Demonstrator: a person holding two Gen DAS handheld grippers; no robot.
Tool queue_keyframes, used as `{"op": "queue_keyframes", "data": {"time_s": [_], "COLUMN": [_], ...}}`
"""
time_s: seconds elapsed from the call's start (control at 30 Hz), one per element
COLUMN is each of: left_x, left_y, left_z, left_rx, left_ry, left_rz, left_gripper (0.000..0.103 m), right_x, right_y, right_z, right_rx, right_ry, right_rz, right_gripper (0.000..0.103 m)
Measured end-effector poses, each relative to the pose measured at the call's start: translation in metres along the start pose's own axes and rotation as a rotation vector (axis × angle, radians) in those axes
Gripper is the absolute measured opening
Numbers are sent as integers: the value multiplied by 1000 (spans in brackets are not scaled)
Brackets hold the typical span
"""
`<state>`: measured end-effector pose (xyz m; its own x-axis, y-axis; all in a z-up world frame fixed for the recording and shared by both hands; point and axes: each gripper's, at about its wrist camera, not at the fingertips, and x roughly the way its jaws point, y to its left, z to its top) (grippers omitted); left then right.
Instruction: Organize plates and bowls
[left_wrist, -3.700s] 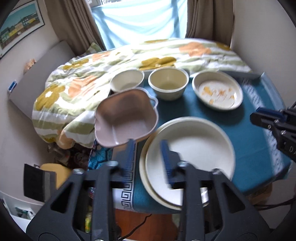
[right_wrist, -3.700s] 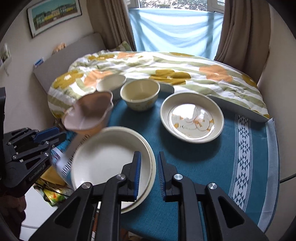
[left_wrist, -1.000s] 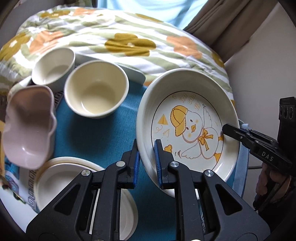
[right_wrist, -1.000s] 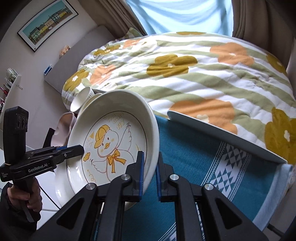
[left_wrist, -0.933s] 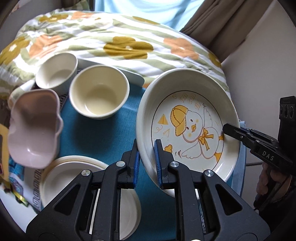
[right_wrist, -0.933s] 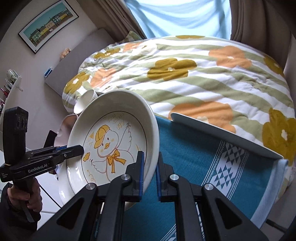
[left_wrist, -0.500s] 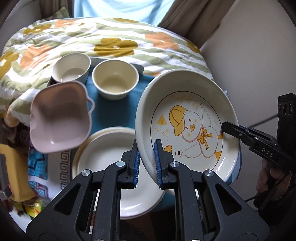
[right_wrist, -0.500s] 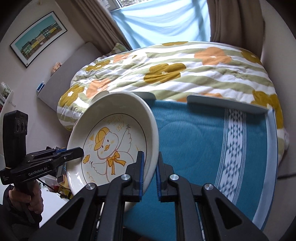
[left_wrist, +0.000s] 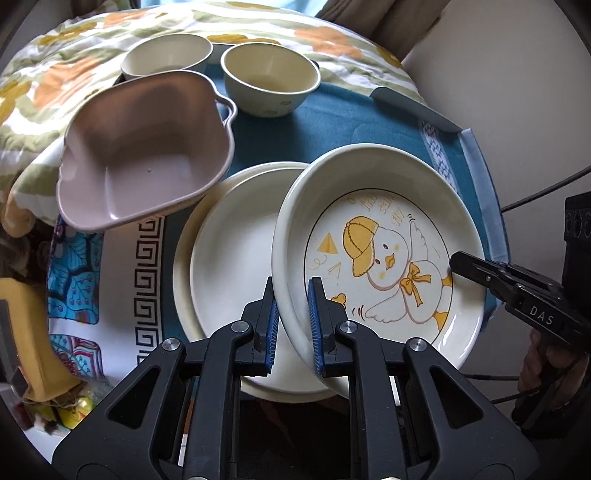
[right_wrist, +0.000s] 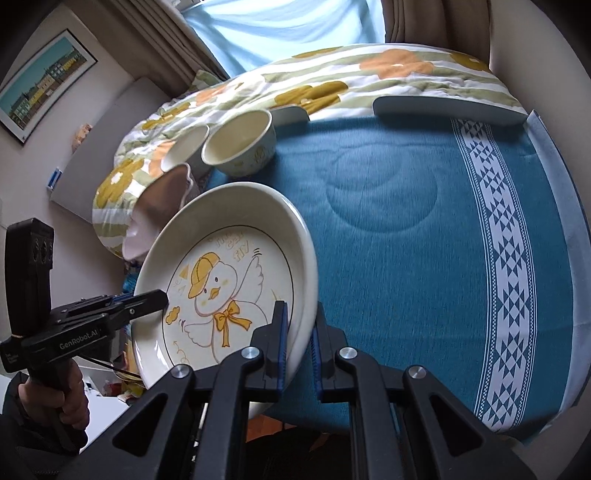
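A cream duck-print plate (left_wrist: 388, 254) is held in the air by both grippers. My left gripper (left_wrist: 291, 325) is shut on its near-left rim. My right gripper (right_wrist: 299, 343) is shut on the opposite rim and also shows in the left wrist view (left_wrist: 458, 264). The duck plate (right_wrist: 225, 291) hangs partly over a stack of two plain cream plates (left_wrist: 229, 273) on the blue tablecloth (right_wrist: 406, 229). A pink handled bowl (left_wrist: 144, 151) sits left of the stack. Two cream bowls (left_wrist: 269, 81) (left_wrist: 166, 59) stand behind.
A flowered quilt (right_wrist: 332, 85) lies beyond the table's far edge. A patterned mat (left_wrist: 110, 280) lies under the stack's left side. The table's right side (right_wrist: 498, 240) carries a white triangle band. Wall and curtains close in on the right.
Both grippers have carried the duck plate left and toward me, from the table's right side to above the plain plate stack. Both grips are unchanged.
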<state>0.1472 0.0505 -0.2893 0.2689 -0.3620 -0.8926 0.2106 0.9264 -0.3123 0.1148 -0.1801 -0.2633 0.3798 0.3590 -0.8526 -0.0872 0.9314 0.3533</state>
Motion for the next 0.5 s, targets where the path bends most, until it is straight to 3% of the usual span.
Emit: {"op": "queue_keyframes", "data": {"time_s": [0.5], "left_x": [30], "left_y": [12], "left_z": [2], "left_rx": [8], "left_ry": [58], "left_rz": [109], "left_gripper": [16], "right_x": [29], "right_y": [16], "right_z": [-1], "right_rx": [-80], "right_ry": [32], "right_rz": [-55], "right_gripper": [11]}}
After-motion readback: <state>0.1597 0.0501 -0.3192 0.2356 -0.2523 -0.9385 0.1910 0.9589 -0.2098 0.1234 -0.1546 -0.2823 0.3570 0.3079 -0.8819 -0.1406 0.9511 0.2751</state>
